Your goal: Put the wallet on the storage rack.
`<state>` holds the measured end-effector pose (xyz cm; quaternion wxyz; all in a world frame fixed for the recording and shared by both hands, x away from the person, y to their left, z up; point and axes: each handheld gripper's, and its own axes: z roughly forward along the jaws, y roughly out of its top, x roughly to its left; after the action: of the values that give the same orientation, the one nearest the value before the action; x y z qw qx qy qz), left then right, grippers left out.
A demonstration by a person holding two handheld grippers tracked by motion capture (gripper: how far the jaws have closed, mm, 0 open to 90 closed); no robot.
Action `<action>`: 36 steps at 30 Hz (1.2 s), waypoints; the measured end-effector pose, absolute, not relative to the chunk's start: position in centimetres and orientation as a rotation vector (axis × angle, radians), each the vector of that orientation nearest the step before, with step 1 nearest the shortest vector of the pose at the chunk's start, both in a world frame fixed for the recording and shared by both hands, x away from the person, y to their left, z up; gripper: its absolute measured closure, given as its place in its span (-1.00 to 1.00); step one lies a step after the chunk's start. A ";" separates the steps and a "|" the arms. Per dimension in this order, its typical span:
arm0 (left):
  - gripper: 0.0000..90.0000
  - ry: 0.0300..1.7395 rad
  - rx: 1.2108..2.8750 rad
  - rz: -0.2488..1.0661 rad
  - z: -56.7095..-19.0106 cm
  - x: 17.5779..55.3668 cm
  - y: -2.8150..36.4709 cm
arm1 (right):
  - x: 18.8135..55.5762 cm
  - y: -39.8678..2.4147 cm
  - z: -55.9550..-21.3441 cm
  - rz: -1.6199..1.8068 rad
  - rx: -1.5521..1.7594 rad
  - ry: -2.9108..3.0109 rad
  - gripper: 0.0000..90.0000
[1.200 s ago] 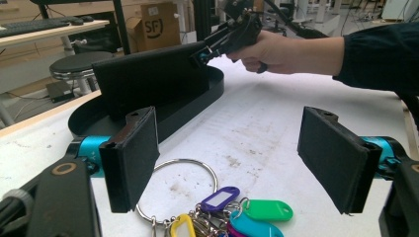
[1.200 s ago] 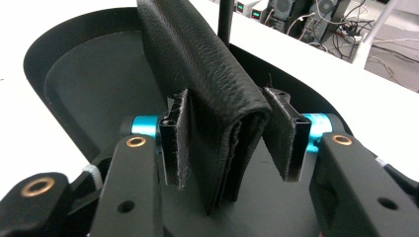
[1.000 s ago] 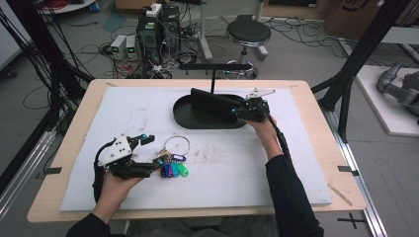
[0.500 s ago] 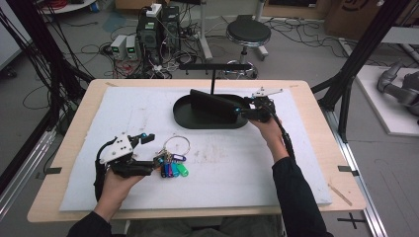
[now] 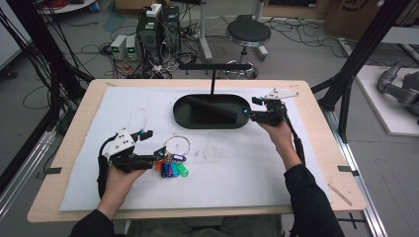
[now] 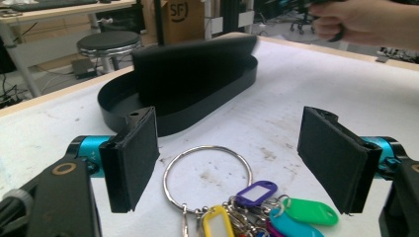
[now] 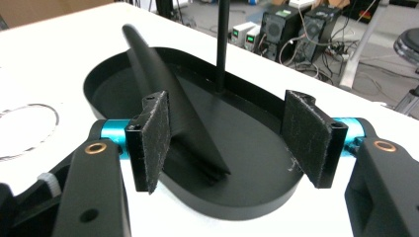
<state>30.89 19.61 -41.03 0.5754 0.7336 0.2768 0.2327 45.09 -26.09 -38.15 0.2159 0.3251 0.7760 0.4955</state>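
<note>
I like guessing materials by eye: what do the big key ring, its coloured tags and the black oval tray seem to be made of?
The large silver key ring looks like polished metal: thin, bright, reflective. The coloured key tags look like glossy plastic, with paper-like label windows. The black oval tray has an even matte finish; painted metal or plastic, I cannot tell which.

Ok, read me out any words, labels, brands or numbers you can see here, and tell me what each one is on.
"SF": printed on the cardboard box behind the table, seen in the left gripper view.
Key tags on the key ring: their label windows look blank.
Dark marking on the cardboard box at the top right of the high view: too blurred to read.
Nothing readable on the black tray.
</note>
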 end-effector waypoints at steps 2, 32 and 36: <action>-0.47 0.664 1.717 0.552 -41.1 31.1 19.7 | 44.4 -26.8 -37.8 1.389 0.900 2.141 -0.18; -0.48 0.729 1.704 0.608 -41.7 31.0 21.1 | 32.0 -34.9 -38.6 1.477 1.074 1.864 -0.31; -0.48 0.728 1.707 0.620 -41.7 30.8 21.0 | 31.9 -35.2 -38.9 1.451 1.090 1.865 -0.31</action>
<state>30.80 21.02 -41.66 0.5584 0.7237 0.3088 0.2630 31.90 -35.18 -38.91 0.2666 0.4036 0.6907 0.5375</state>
